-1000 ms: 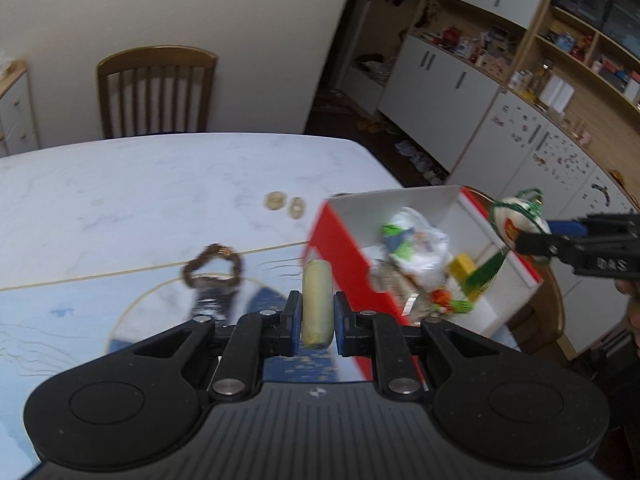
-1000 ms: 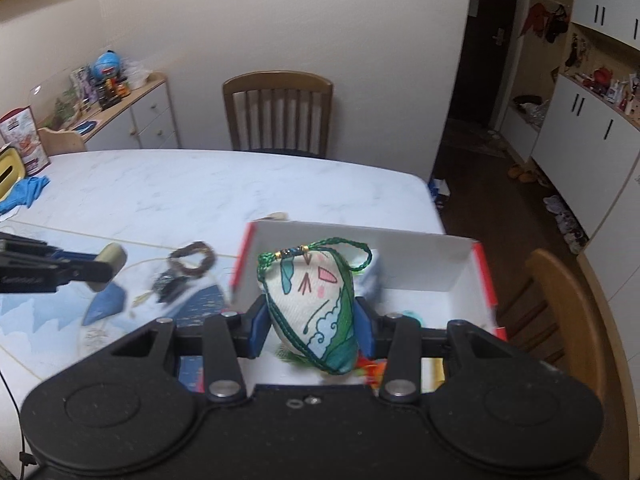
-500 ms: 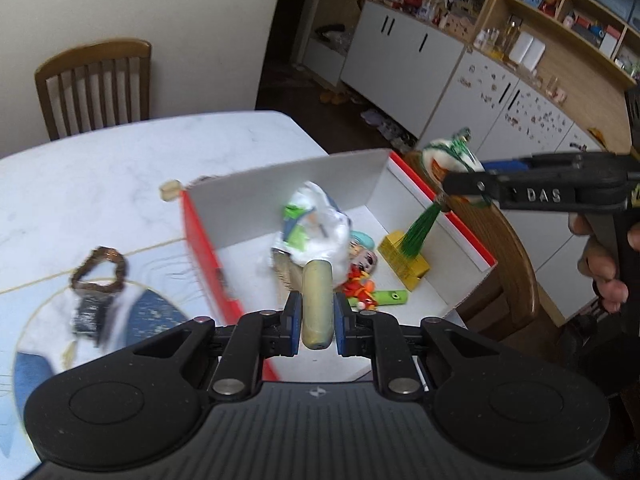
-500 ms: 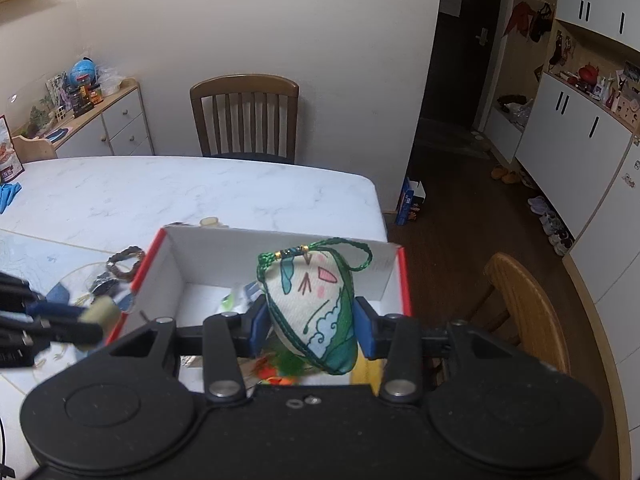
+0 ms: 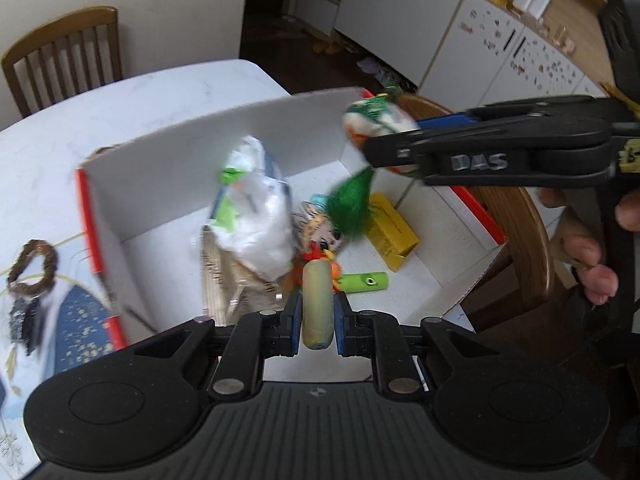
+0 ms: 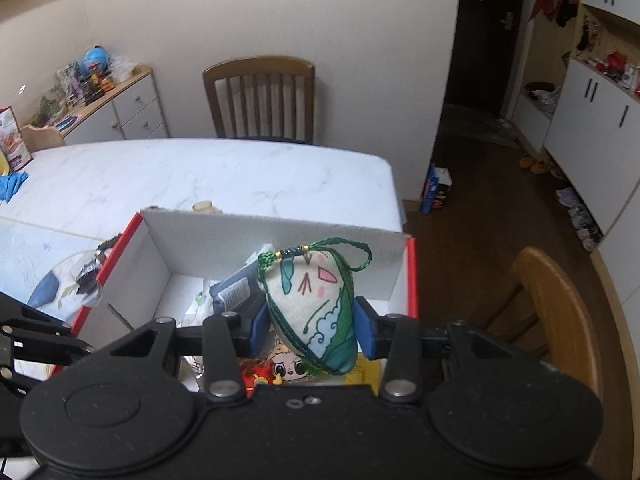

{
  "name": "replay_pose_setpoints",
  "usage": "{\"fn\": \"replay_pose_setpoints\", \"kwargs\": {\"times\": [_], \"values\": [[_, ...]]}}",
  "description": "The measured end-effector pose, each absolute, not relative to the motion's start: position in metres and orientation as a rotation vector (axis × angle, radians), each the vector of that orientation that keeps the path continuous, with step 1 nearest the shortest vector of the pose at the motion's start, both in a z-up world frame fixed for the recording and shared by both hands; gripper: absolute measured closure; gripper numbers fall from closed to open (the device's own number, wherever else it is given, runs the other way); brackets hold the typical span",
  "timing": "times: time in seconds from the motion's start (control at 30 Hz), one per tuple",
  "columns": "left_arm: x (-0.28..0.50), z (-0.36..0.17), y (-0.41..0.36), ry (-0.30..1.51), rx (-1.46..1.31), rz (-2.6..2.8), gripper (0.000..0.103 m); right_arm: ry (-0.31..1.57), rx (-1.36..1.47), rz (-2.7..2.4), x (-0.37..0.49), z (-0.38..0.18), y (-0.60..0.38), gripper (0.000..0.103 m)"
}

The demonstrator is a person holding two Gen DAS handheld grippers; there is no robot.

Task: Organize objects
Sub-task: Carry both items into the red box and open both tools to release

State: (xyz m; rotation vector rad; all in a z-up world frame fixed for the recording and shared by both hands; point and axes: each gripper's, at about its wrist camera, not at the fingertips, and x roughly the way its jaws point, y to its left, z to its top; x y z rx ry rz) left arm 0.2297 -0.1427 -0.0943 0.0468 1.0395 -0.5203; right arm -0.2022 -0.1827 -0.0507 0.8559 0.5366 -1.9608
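Note:
My left gripper [image 5: 317, 317] is shut on a pale yellow-green cylinder [image 5: 317, 304], held over the near side of an open red-and-white cardboard box [image 5: 160, 168]. My right gripper [image 6: 310, 322] is shut on a white and green cloth sachet [image 6: 310, 308] with a cord loop; in the left wrist view that sachet [image 5: 374, 124] hangs over the box's right side, its green tassel [image 5: 352, 204] dangling. Inside the box lie a white plastic bag [image 5: 256, 220], a yellow carton [image 5: 390, 230], a green tube [image 5: 364, 282] and a cartoon-face toy [image 5: 320, 232].
On the marble table [image 6: 200, 176] left of the box lie a brown beaded bracelet [image 5: 34, 264] and a dark small item [image 5: 24, 320]. A wooden chair [image 6: 260, 96] stands behind the table, another [image 6: 556, 304] right of the box. A hand [image 5: 592, 248] holds the right gripper.
Both grippers have moved further over the box and lower, each still holding its object. The sachet now hangs above the box's right side; the cylinder sits over the box interior.

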Motion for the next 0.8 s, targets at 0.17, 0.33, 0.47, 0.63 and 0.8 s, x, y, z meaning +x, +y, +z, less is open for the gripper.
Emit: {"fn": "replay_pose_setpoints", "kwargs": {"times": [0.17,0.33,0.47,0.63,0.8], "values": [[0.239,-0.108,-0.165,1.078,0.102,-0.528,0.087,0.56,0.915,-1.915,-0.211,-0.073,-0.187,0.061],[0.251,-0.124,-0.177,1.111,0.155,-0.51,0.087,0.593,0.948,-1.874,-0.211,-0.091,-0.188,0.061],[0.259,-0.137,-0.182,1.148,0.166,-0.496,0.087,0.599,0.973,-1.858,-0.211,-0.1,-0.188,0.06],[0.264,-0.146,-0.18,1.176,0.157,-0.475,0.087,0.597,0.993,-1.832,-0.213,-0.104,-0.188,0.059],[0.262,-0.148,-0.178,1.175,0.15,-0.466,0.087,0.59,1.0,-1.813,-0.213,-0.104,-0.186,0.056]]}}
